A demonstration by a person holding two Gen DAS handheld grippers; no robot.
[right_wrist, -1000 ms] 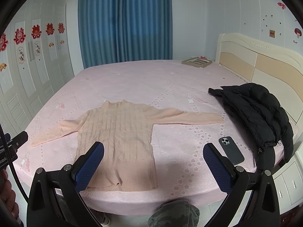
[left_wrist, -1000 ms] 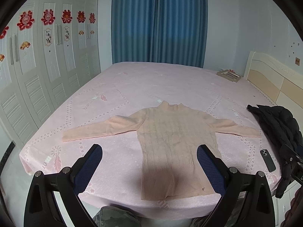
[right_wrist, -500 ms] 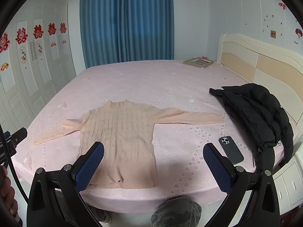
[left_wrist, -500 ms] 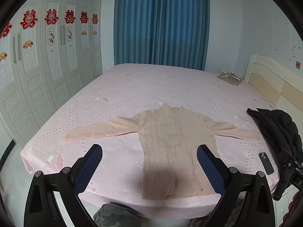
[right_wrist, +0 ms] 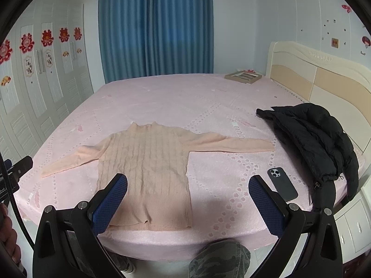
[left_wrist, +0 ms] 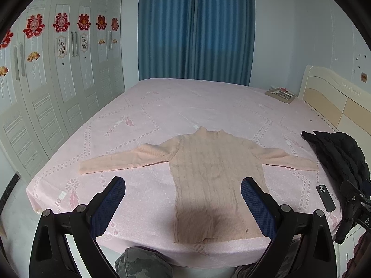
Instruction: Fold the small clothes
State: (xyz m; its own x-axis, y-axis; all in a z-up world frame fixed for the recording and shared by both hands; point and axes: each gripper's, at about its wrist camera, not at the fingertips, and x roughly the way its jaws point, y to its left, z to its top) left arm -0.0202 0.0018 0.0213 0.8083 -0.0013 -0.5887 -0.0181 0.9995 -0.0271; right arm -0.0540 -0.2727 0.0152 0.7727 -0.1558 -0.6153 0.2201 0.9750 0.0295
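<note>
Starting the fold looks like the step in hand: pink sweater [left_wrist: 215, 178] lies flat and face up on the bed [left_wrist: 185, 106], sleeves spread out to 9 and 3 o'clock, hem at the near edge, collar toward 12. Nothing folded yet. Best guess for doing it well: pinch one sleeve near the cuff, bring it straight across the chest, keep the body flat, don't drag the knit. Left gripper [left_wrist: 183, 199] spread wide, holding nothing, raised above the near bed edge, aimed at 12 over the hem. Right gripper [right_wrist: 187, 197] also spread wide, empty, same raised pose. Phone [right_wrist: 282, 183] and black jacket [right_wrist: 317, 136] lie at 3 o'clock, apart from the right cuff; keep clear.
</note>
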